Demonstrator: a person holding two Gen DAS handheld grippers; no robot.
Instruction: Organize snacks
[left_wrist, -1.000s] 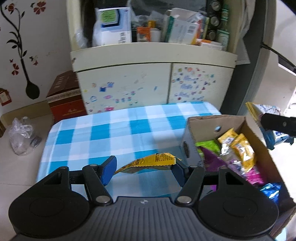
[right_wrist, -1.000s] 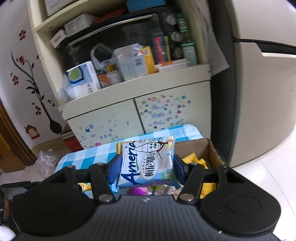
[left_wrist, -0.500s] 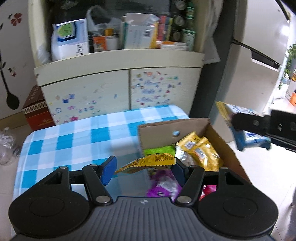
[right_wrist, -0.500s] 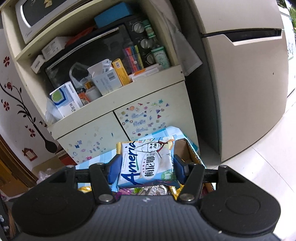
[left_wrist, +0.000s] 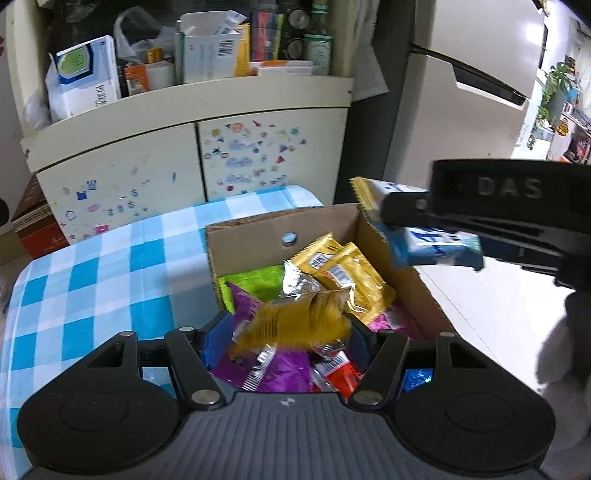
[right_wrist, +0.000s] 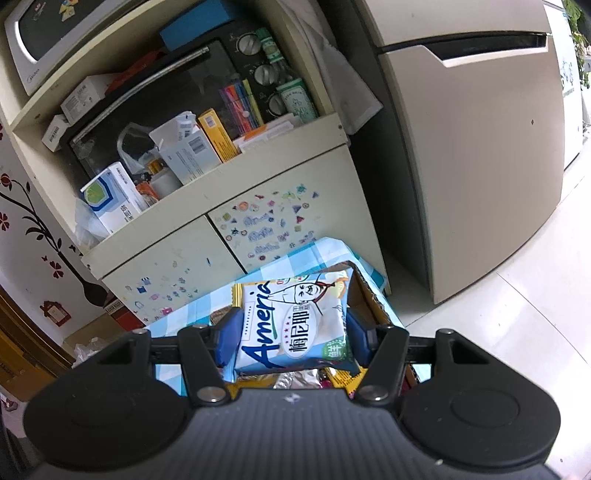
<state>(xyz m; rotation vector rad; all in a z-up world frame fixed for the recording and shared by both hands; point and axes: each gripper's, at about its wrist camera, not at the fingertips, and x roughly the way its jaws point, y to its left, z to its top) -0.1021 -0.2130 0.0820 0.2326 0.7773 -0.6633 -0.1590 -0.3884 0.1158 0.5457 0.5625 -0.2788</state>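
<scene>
A cardboard box (left_wrist: 255, 236) stands on the blue-checked table (left_wrist: 103, 266), full of snack packets in yellow, purple, green and red. My left gripper (left_wrist: 284, 339) hangs over the box with its jaws apart; a blurred yellow packet (left_wrist: 295, 321) lies between them, seemingly dropping free. My right gripper (right_wrist: 291, 336) is shut on a white and blue snack bag (right_wrist: 295, 325), held above the box's right side. That bag also shows in the left wrist view (left_wrist: 424, 236).
A cream cupboard (left_wrist: 184, 147) with stickered doors stands behind the table, its shelf crowded with boxes and bottles. A fridge (right_wrist: 480, 147) stands to the right. A red-brown carton (left_wrist: 33, 225) sits on the floor at the left.
My left gripper moved right over the box and opened, and the yellow packet is coming loose. My right gripper with the white bag came closer above the box's right side.
</scene>
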